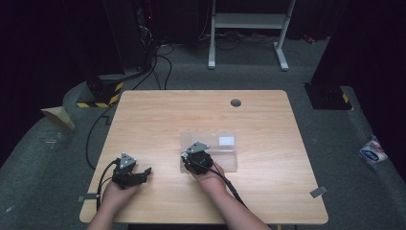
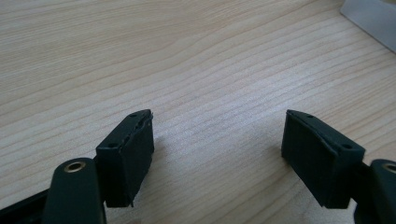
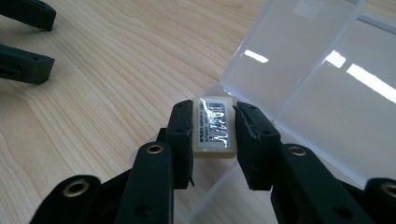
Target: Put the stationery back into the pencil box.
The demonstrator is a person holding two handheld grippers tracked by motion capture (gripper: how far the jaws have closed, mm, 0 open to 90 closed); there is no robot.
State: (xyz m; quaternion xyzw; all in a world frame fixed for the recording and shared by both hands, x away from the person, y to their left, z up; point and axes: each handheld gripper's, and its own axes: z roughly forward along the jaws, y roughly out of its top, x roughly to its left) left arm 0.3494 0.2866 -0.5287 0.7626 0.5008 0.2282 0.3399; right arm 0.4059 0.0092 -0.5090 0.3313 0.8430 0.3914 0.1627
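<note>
Table: light wood top (image 1: pixel 158 115), grommet hole (image 1: pixel 235 102) | Floor: grey carpet (image 1: pixel 191 72) | Rear: white desk frame (image 1: pixel 249 28) | Surroundings: dark

Clearance on the light wooden table (image 1: pixel 158 115): wide passage far and left, one obstruction at centre.

The clear plastic hinged box (image 1: pixel 218 146) is lying open near the middle, its flat lid and tray taking up the ground just ahead of the right gripper (image 3: pixel 214 135), whose jaws are pinching a small cream block with a barcode label (image 3: pixel 215 127) over the box's near edge. The left gripper (image 2: pixel 217 140) is sitting well apart at the near left, jaws standing wide with bare wood between them. A small round grey grommet (image 1: pixel 235 102) is lying flush near the far edge. The far half, the left side and the right margin are offering unobstructed passage.
</note>
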